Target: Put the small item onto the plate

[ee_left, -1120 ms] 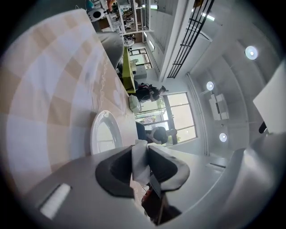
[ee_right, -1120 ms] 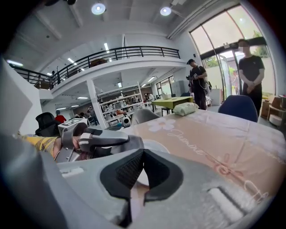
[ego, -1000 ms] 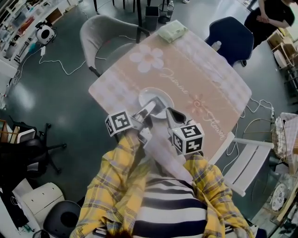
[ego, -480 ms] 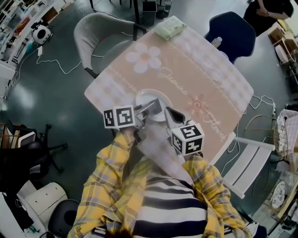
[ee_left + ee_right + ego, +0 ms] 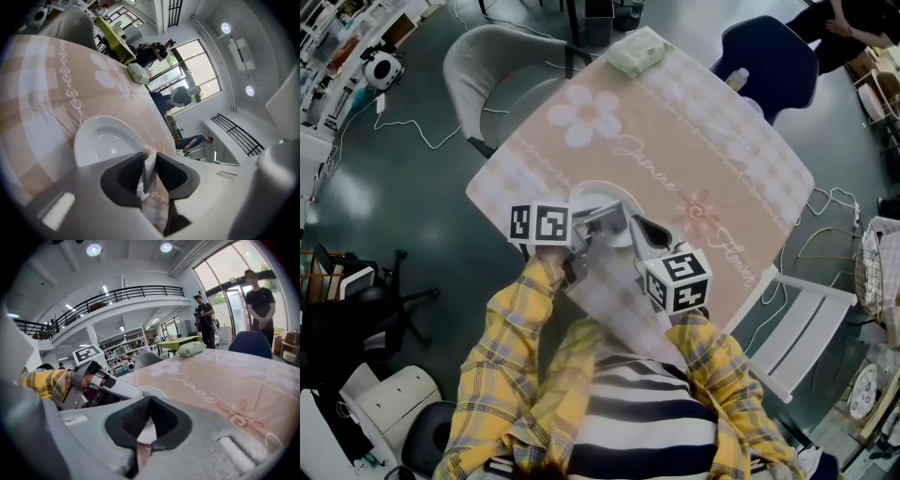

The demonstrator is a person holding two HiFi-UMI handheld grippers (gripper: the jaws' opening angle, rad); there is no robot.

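Note:
A white plate (image 5: 586,193) sits near the front edge of the pink flower-print tablecloth (image 5: 694,150). My left gripper (image 5: 614,216) hangs over the plate's near rim, shut on a small thin white item. In the left gripper view that item (image 5: 149,169) stands upright between the black pads, with the empty plate (image 5: 105,140) just beyond the left gripper (image 5: 149,158). My right gripper (image 5: 638,226) is beside the plate on its right, jaws shut with nothing held. The right gripper view shows the right gripper (image 5: 149,405), the left gripper (image 5: 115,386) and a strip of the plate (image 5: 153,391).
A green pack (image 5: 639,52) lies at the table's far end. A grey chair (image 5: 487,66), a dark blue chair (image 5: 769,61) and a white chair (image 5: 802,328) stand round the table. A person (image 5: 258,301) stands behind the blue chair. Cables trail across the floor.
The left gripper has rolled, so its marker cube now shows two faces, and it has sunk a little over the plate's near rim. The right gripper has stayed put.

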